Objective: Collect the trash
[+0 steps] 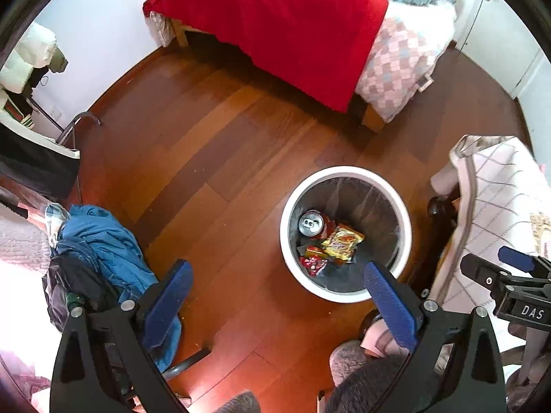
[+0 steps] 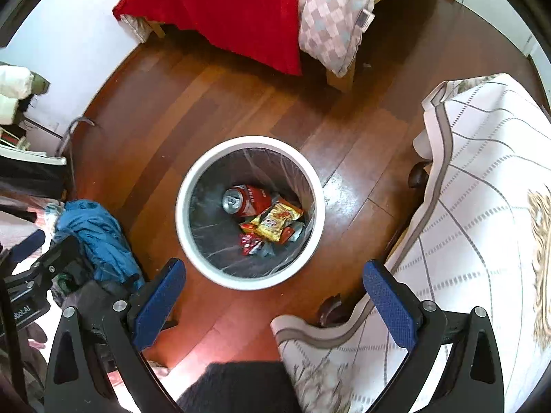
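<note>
Both pairs of blue-padded fingers are standing spread wide with nothing between them: the left gripper [image 1: 277, 290] is hanging over bare wooden floor [image 1: 213, 158] just left of the bin, and the right gripper [image 2: 273, 294] is hanging at the near rim of the bin. Beyond them a bed [image 2: 241, 7] under a red blanket [image 1: 292, 34] is filling the far side of the room, and a white patterned cloth [image 2: 482, 206] is draping over furniture to the right. A blue jacket [image 1: 106, 241] is lying heaped at the left. The white round bin [image 2: 250, 280], lined with a clear bag, is standing on the floor between these. Inside it the trash is resting at the bottom: a red soda can [image 2: 246, 199] on its side, a yellow snack wrapper [image 2: 275, 222] beside it, and a small red wrapper [image 2: 250, 242] nearest the fingers.
</note>
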Tool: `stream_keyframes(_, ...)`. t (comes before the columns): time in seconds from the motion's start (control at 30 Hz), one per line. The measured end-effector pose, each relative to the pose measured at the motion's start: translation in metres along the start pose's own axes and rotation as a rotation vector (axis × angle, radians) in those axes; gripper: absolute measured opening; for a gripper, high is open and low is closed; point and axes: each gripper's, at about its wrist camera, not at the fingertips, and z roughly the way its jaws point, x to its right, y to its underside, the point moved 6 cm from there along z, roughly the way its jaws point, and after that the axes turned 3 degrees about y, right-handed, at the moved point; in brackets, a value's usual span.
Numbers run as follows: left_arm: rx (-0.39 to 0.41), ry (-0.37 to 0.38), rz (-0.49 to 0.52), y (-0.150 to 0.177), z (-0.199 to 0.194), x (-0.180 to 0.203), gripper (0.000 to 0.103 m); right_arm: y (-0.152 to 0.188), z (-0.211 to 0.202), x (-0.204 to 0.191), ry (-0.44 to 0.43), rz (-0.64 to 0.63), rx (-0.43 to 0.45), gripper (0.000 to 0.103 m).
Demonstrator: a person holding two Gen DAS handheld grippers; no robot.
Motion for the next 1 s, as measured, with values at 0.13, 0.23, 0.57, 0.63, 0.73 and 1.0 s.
stream_keyframes(0.13, 0.047, 0.024, 0.014, 0.007, -0.036, 0.004, 0.102, 0.013, -0.039, -0.003, -0.018, 0.01, 0.049, 0.103)
stream_keyframes(0.23, 0.078, 0.054, 0.019, 0.012, -0.066, 0.006, 0.102, 0.023, -0.074, -0.007, -0.038, 0.008, 0.083, 0.103)
stream_keyframes(0.57, 0.143, 0.196, 0.02, 0.025, -0.151, 0.011, 0.102, 0.054, -0.194, -0.03, -0.163, -0.006, 0.188, 0.103)
stream_keyframes(0.63, 0.149, 0.226, 0.017, 0.026, -0.165, 0.011, 0.102, 0.06, -0.212, -0.033, -0.186, -0.009, 0.195, 0.103)
stream_keyframes(0.73, 0.161, 0.259, 0.01, 0.027, -0.187, 0.011, 0.102, 0.068, -0.239, -0.039, -0.217, -0.017, 0.206, 0.103)
stream_keyframes(1.0, 0.179, 0.31, 0.037, 0.03, -0.226, 0.017, 0.102, 0.085, -0.289, -0.049, -0.27, -0.044, 0.233, 0.103)
